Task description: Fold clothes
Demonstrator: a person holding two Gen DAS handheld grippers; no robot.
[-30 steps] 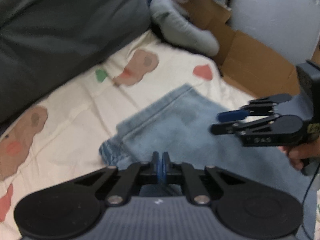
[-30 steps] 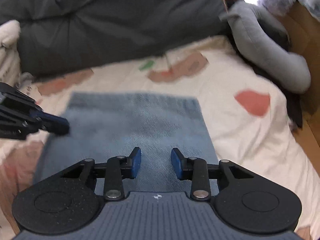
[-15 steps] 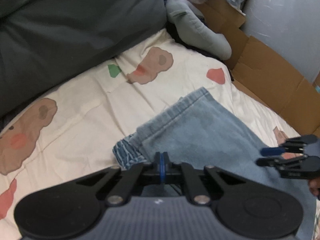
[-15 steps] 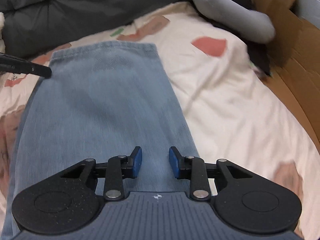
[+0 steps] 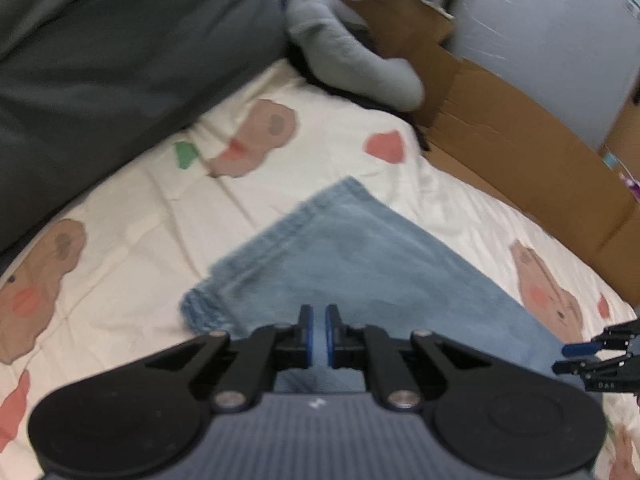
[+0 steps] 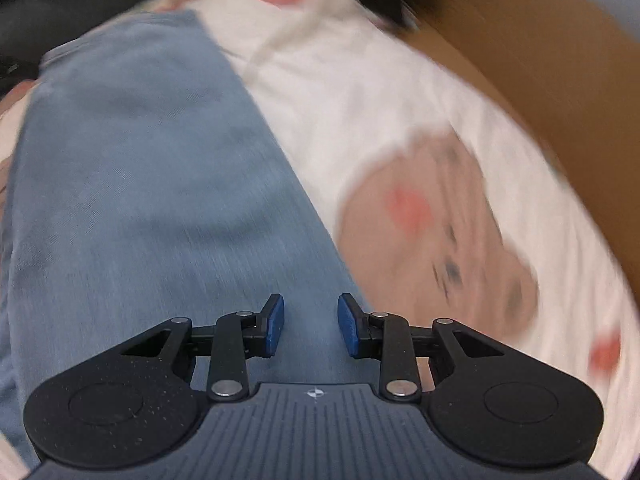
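Your left gripper (image 5: pixel 319 334) has its blue pads (image 5: pixel 306 336) drawn almost together, with only a thin slit left between them. Pale denim shows in that slit, but whether the pads are pinching the cloth or only hanging above it cannot be told from this view. The jaws have opened a hair in the last half second.

Just ahead of those tips lies the jeans leg (image 5: pixel 360 264), flat on the bed sheet (image 5: pixel 120 232), its stitched hem pointing away toward the top of the bed. At the near left corner a second layer of denim peeks out from under the top one — the leg is doubled there.

Your right gripper (image 6: pixel 311 330) stands with its pads clearly apart and nothing between them; it hangs over the same jeans leg (image 6: pixel 140 184), close to the right-hand edge of the cloth, and that view is smeared with blur. From the left wrist camera you can see its black fingers with a blue pad (image 5: pixel 582 348) at the far right edge, beside the denim and above the sheet.

Further out, the cream sheet carries pink-and-tan cartoon animal prints (image 5: pixel 256 140) and red patches. A dark grey duvet (image 5: pixel 112 52) is heaped along the far left side. A grey plush toy (image 5: pixel 352 68) lies at the head of the bed, and flattened brown cardboard (image 5: pixel 520 152) runs along the right side of the sheet, against a pale wall (image 5: pixel 552 28).
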